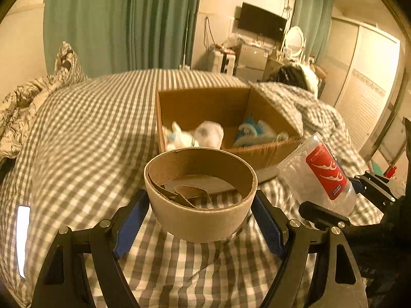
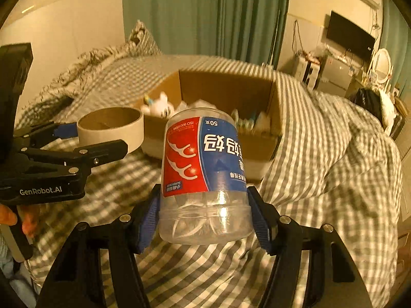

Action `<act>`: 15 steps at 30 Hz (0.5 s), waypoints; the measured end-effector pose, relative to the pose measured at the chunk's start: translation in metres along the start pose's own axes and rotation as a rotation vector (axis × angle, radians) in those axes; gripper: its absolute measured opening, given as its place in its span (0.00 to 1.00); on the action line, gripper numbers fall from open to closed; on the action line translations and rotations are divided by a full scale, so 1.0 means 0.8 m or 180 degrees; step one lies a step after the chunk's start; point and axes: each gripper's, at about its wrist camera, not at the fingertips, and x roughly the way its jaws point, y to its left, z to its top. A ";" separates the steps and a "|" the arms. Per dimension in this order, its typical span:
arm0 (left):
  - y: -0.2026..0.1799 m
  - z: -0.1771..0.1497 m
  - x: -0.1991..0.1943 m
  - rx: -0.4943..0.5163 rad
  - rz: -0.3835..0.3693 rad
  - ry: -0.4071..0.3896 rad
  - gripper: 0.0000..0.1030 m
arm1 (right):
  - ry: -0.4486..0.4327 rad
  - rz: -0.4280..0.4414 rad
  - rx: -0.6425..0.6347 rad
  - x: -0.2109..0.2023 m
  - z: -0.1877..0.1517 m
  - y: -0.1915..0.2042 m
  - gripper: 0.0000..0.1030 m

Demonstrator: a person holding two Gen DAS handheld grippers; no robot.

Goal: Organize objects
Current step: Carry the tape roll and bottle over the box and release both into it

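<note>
A bed under a grey-and-white checked duvet (image 1: 84, 128) fills the frame. Directly on it — centre right — sits an open brown cardboard box (image 1: 205, 102); a rumpled leaf-patterned white blanket (image 1: 23, 102) lies at the left edge.

Toys in the cardboard box (image 1: 231, 107) are blurred; the jar (image 2: 205, 174) hides some of them.

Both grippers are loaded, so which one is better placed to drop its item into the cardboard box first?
Probably left. The left hand-held gripper holds the tape roll directly before the cardboard box; the floss pick jar sits off its right corner.
</note>
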 end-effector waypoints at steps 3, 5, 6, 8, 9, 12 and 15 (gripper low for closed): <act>-0.001 0.016 -0.014 -0.0005 -0.0028 -0.0098 0.80 | -0.0124 -0.0063 -0.0046 -0.016 0.017 -0.001 0.61; -0.002 0.030 -0.021 0.0019 -0.0033 -0.0162 0.80 | -0.0201 -0.0096 -0.0073 -0.025 0.031 -0.004 0.62; -0.004 0.037 -0.023 0.0034 -0.0029 -0.0190 0.80 | -0.0245 -0.0120 -0.0095 -0.030 0.042 -0.005 0.62; -0.005 0.051 -0.027 0.0060 -0.0005 -0.0244 0.80 | -0.0348 -0.0183 -0.0140 -0.039 0.062 -0.008 0.62; -0.006 0.062 -0.029 0.0081 -0.0003 -0.0291 0.80 | -0.0391 -0.0202 -0.0153 -0.042 0.070 -0.009 0.62; -0.007 0.088 -0.032 0.0120 0.0011 -0.0374 0.80 | -0.0537 -0.0214 -0.0173 -0.052 0.101 -0.014 0.62; -0.005 0.112 -0.029 0.0139 0.0040 -0.0436 0.80 | -0.0624 -0.0205 -0.0152 -0.053 0.127 -0.022 0.62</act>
